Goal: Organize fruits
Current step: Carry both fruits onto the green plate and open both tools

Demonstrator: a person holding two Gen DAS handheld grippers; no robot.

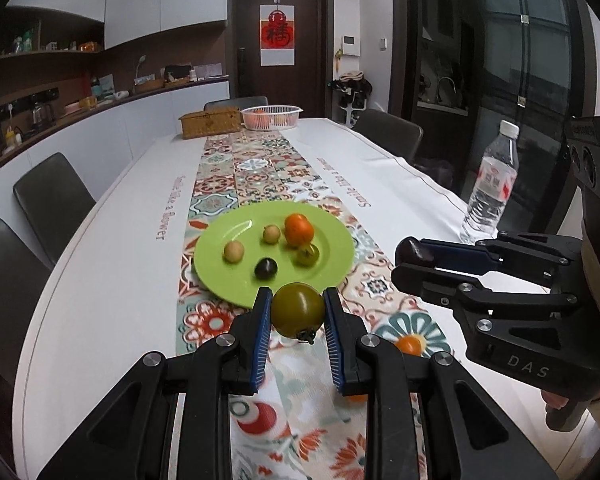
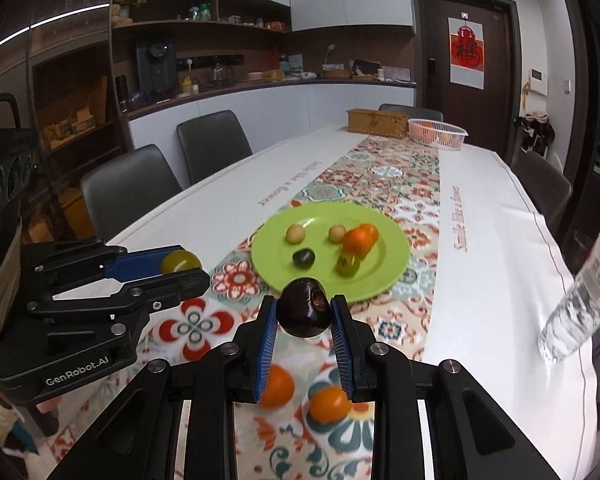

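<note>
My left gripper (image 1: pixel 297 312) is shut on a green tomato (image 1: pixel 298 310), held above the patterned runner just in front of the green plate (image 1: pixel 220 276). My right gripper (image 2: pixel 305 312) is shut on a dark purple fruit (image 2: pixel 305 307), also lifted near the plate's (image 2: pixel 388 276) front edge. The plate carries an orange tomato (image 1: pixel 299 229), two pale round fruits (image 1: pixel 234 251), a small dark fruit (image 1: pixel 265 268) and a small green tomato (image 1: pixel 308 255). Two orange fruits (image 2: pixel 329 403) lie on the runner under the right gripper. Each gripper shows in the other's view: the right (image 1: pixel 410 258), the left (image 2: pixel 182 266).
A clear water bottle (image 1: pixel 489 188) stands at the table's right edge. At the far end sit a woven box (image 1: pixel 210 121) and a white basket (image 1: pixel 271 116) holding fruit. Dark chairs (image 1: pixel 52 200) line both long sides of the white table.
</note>
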